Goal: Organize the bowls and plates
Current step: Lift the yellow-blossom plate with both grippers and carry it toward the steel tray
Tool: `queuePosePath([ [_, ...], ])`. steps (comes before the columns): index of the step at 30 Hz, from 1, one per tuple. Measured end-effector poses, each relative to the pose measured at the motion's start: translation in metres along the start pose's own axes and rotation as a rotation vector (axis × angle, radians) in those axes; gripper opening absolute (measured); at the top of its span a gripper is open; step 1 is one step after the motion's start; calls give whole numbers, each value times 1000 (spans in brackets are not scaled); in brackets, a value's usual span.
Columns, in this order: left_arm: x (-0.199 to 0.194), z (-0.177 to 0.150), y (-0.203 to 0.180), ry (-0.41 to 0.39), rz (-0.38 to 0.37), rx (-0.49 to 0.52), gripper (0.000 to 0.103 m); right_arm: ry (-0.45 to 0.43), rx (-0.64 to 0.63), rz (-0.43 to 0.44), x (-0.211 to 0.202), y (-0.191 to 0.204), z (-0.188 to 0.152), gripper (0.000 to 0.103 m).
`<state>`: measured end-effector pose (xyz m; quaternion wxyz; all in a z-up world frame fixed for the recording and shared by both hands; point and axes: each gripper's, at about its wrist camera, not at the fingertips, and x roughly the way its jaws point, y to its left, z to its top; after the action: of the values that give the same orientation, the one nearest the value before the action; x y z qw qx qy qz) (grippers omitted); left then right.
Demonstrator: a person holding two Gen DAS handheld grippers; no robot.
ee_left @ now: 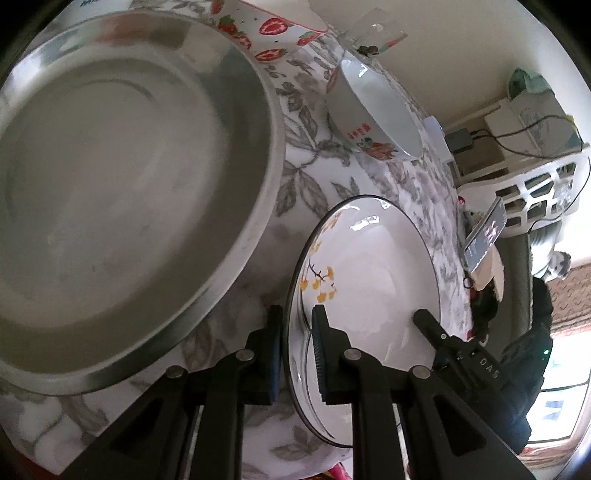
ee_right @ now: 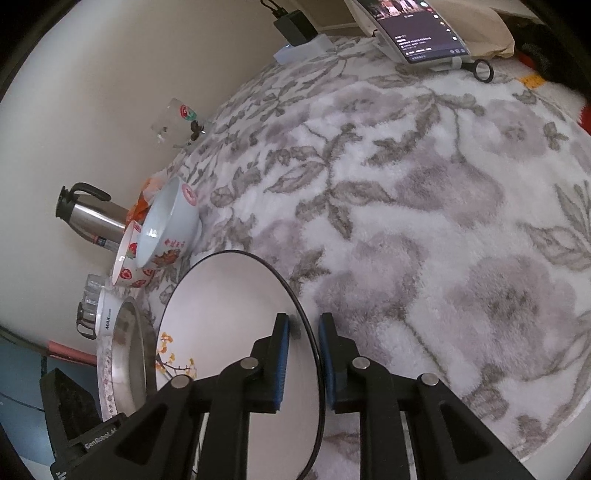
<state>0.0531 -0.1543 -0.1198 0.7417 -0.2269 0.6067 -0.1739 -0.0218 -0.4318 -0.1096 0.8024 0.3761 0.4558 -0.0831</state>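
A large steel basin lies left of the left gripper, whose pads are clamped on the near rim of the white plate with yellow leaves. The right gripper straddles the plate's opposite rim, its pads not touching it. Beyond stands a white bowl.

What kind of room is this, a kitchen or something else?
Probably a lived-in home, not clearly a kitchen: a fleecy floral cloth covers the surface, with family-style bowls, a thermos flask and a propped-up phone.
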Motion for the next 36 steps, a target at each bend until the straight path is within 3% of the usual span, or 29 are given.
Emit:
queuePosePath([
  [9,-1,-3,-9,-11,22,58,13,-54,-68,-41,-10,7,-1,14],
  [28,-16,-6,-33,-43,6,182,13,-129,-89,0,-40,0,-6,14],
  [36,-34,-4,-45,-85,-9,237,13,-179,-142,-2,-59,14,-4,14],
])
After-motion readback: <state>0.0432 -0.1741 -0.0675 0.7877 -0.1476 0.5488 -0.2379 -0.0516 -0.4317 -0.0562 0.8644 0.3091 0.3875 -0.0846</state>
